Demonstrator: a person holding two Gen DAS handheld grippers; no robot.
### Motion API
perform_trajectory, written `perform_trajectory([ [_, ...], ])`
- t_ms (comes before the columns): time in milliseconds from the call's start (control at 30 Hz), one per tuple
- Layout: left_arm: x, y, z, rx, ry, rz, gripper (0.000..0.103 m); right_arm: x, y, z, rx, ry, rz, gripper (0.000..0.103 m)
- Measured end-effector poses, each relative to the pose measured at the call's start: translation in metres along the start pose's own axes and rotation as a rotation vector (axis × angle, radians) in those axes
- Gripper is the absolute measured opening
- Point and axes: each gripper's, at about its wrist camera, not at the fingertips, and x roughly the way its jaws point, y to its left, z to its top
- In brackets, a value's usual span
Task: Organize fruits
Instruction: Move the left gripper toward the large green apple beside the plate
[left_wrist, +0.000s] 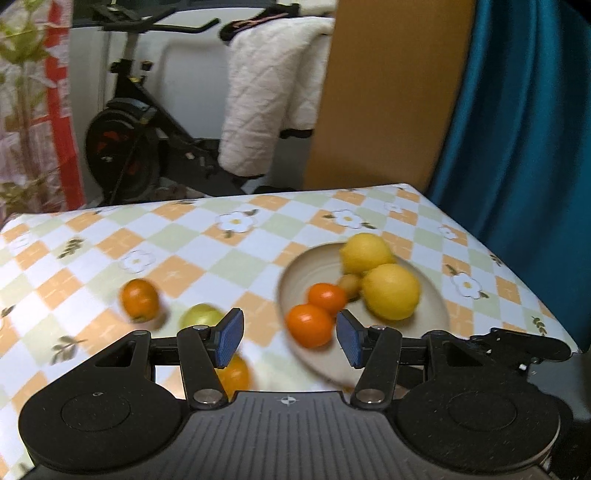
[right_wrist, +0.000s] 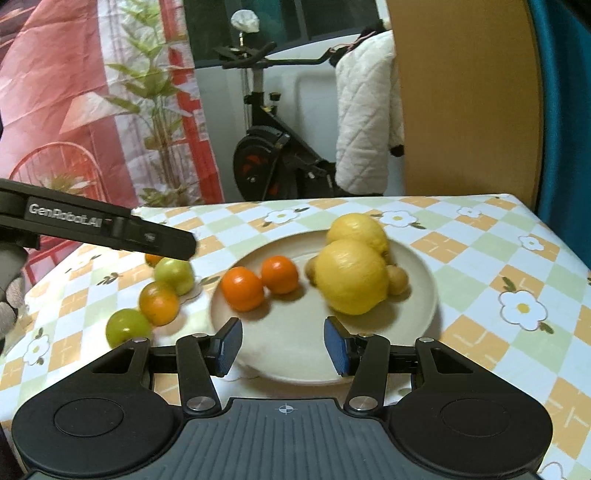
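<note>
A beige plate (right_wrist: 413, 314) on the checked tablecloth holds two lemons (right_wrist: 351, 277), two oranges (right_wrist: 242, 288) and small brown fruits (right_wrist: 397, 278). Left of the plate lie two green fruits (right_wrist: 174, 275) and an orange (right_wrist: 159, 302). My right gripper (right_wrist: 282, 345) is open and empty above the plate's near rim. In the left wrist view the plate (left_wrist: 436, 317), lemons (left_wrist: 391, 291) and oranges (left_wrist: 309, 325) show too. My left gripper (left_wrist: 291, 338) is open and empty, just before the near orange. An orange (left_wrist: 139, 299), a green fruit (left_wrist: 201, 315) and another orange (left_wrist: 234, 374) lie left of it.
The left gripper's body (right_wrist: 110, 229) reaches in from the left in the right wrist view. An exercise bike (right_wrist: 266, 147) with a white quilted cloth (right_wrist: 365, 118), a wooden board (right_wrist: 465, 99) and a blue curtain (left_wrist: 517, 129) stand behind the table's far edge (right_wrist: 332, 201).
</note>
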Motion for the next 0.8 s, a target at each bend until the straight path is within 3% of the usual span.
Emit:
perform_trajectory([
  [500, -0.035, 0.057, -0.008, -0.046, -0.024, 0.08, 0.057, 0.004, 0.037, 0.016, -0.094, 0.014, 0.07, 0.046],
  [800, -0.053, 0.081, 0.002, -0.067, -0.07, 0.11, 0.057, 0.022, 0.088, 0.037, -0.213, 0.029, 0.165, 0.046],
])
